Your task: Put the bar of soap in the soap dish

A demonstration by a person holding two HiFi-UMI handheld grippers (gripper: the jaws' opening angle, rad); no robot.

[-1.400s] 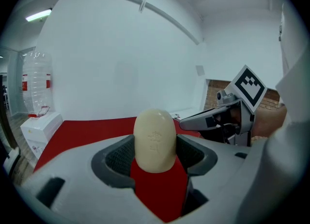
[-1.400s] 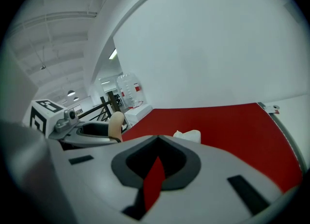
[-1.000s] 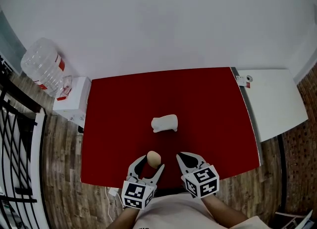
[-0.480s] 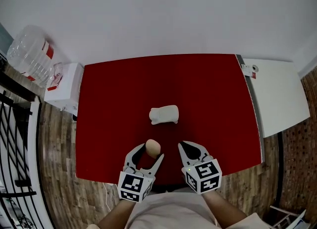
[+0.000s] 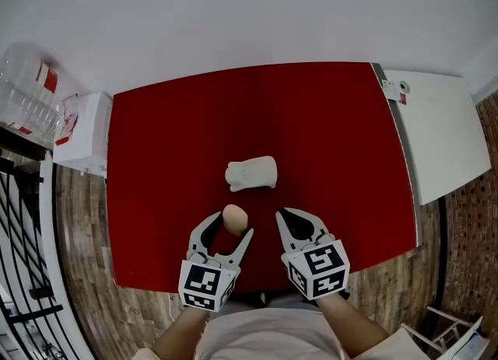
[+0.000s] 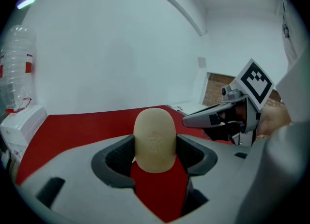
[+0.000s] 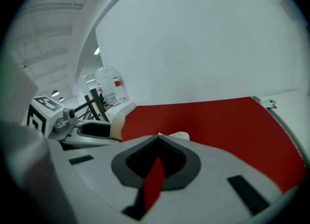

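Left gripper view: left tongs (image 6: 155,154) grip the bar of soap (image 6: 155,136), end up | right tongs (image 5: 285,216) pinched together, empty | soap dish (image 5: 251,173) just ahead on red surface (image 5: 342,141) | advice: carry forward, centre over dish, lower before letting go.

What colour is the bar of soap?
The bar of soap is pale beige, clearest in the left gripper view.
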